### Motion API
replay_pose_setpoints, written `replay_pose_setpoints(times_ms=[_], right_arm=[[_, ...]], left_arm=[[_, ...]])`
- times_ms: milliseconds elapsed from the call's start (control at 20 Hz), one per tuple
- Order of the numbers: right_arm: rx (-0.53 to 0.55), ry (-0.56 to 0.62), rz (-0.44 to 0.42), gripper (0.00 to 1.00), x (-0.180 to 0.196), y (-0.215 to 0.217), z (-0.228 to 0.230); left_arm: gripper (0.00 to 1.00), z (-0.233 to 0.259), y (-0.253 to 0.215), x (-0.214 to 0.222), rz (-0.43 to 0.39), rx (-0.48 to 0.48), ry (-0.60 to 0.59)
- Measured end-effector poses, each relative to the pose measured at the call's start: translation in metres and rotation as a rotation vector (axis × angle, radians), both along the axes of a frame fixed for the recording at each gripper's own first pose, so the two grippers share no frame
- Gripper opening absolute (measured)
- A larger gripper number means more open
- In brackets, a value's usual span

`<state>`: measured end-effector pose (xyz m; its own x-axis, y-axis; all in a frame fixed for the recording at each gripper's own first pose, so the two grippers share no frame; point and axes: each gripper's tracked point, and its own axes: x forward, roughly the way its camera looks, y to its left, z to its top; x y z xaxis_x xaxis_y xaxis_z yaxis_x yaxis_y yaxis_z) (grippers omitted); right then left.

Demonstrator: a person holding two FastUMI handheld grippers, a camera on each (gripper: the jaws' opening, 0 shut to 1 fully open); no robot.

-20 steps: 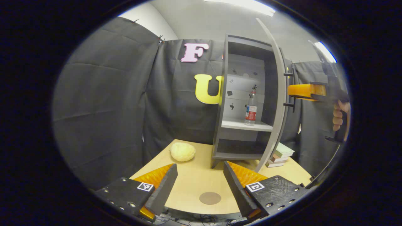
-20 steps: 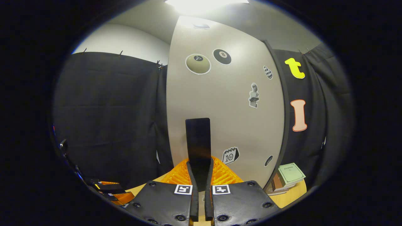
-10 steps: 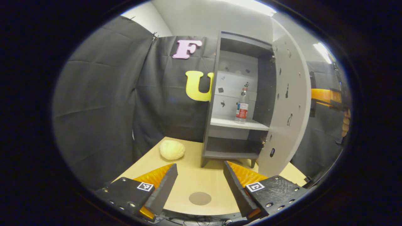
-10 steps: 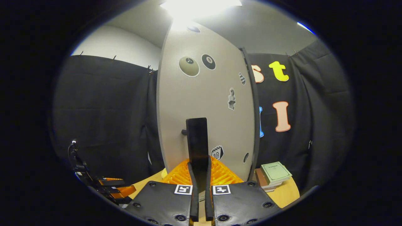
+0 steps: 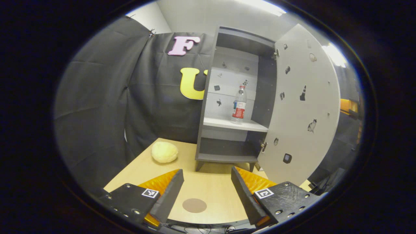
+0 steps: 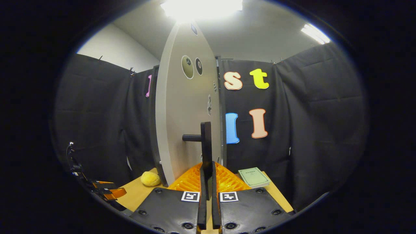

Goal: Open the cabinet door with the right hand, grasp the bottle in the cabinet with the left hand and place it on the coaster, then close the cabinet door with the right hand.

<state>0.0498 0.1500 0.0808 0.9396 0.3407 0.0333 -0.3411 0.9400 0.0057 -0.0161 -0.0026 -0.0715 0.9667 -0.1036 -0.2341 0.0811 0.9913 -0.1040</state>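
We see the open cabinet door [image 5: 300, 107] hiding most of the right gripper [image 5: 349, 105]; the bottle's [image 5: 239, 105] label is too small to make out.

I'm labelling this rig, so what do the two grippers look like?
Each gripper, left gripper and right gripper, has two wedge-shaped fingers on black textured plates with screw heads. Every plate carries a small square black-and-white marker, and ribbed orange plastic sits behind the fingers.
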Motion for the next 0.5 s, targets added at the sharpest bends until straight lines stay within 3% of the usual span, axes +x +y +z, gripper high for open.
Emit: replay_pose_setpoints(times_ms=[150, 250, 350, 500], right_arm=[[-0.013, 0.006, -0.094, 0.07, 0.011, -0.033, -0.001], [0.042, 0.030, -0.075, 0.04, 0.011, -0.037, -0.003], [0.105, 0.044, -0.039, 0.07, 0.006, -0.032, 0.000], [0.061, 0.048, -0.055, 0.08, 0.000, -0.042, 0.002]], left_arm=[[0.89, -0.001, -0.006, 0.005, -0.021, 0.003, 0.005], [0.91, 0.000, -0.009, 0.009, -0.034, 0.002, 0.003], [0.91, -0.001, -0.013, 0.013, -0.051, 0.006, 0.006], [0.91, 0.006, -0.013, 0.022, -0.066, 0.001, 0.013]])
